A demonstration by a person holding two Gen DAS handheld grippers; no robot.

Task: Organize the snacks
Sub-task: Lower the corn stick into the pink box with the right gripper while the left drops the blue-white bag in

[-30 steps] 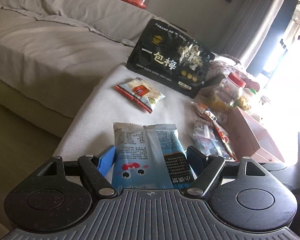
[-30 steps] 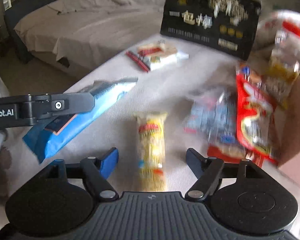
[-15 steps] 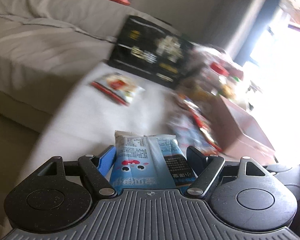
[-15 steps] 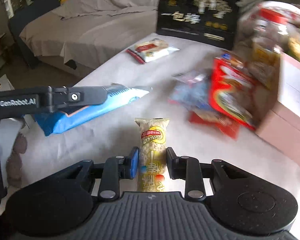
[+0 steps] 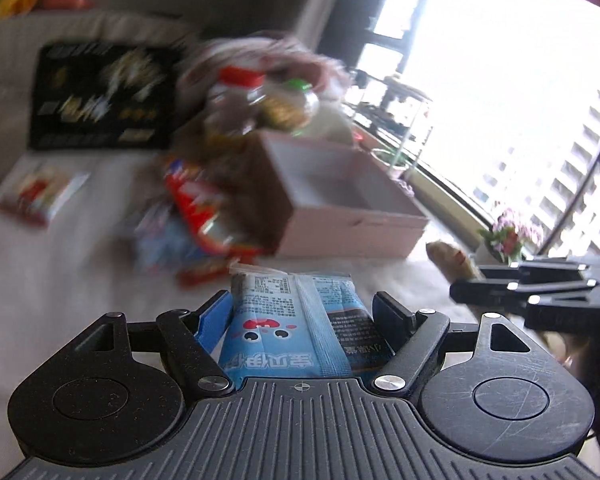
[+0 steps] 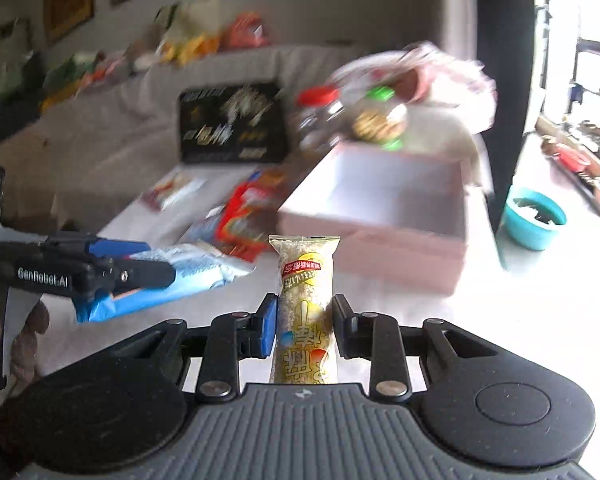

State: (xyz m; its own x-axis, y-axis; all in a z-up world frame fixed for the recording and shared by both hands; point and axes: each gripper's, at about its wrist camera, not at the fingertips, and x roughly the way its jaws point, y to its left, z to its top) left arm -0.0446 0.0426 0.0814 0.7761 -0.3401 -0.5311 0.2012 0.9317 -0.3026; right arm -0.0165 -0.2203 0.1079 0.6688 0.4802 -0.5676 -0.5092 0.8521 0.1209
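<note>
My left gripper is shut on a blue snack packet and holds it above the white table. It also shows in the right wrist view at the left, with the blue packet sticking out. My right gripper is shut on a narrow yellow snack stick, lifted off the table; it shows in the left wrist view at the right. An open pink box, empty inside, lies ahead of both grippers.
A red packet and other loose snacks lie left of the box. A black bag stands behind, with jars next to it. A small packet lies far left. A teal bowl sits on the floor at the right.
Both grippers have swung right toward the pink box. The right gripper closed on the yellow snack stick and lifted it. The left still holds the blue packet.
</note>
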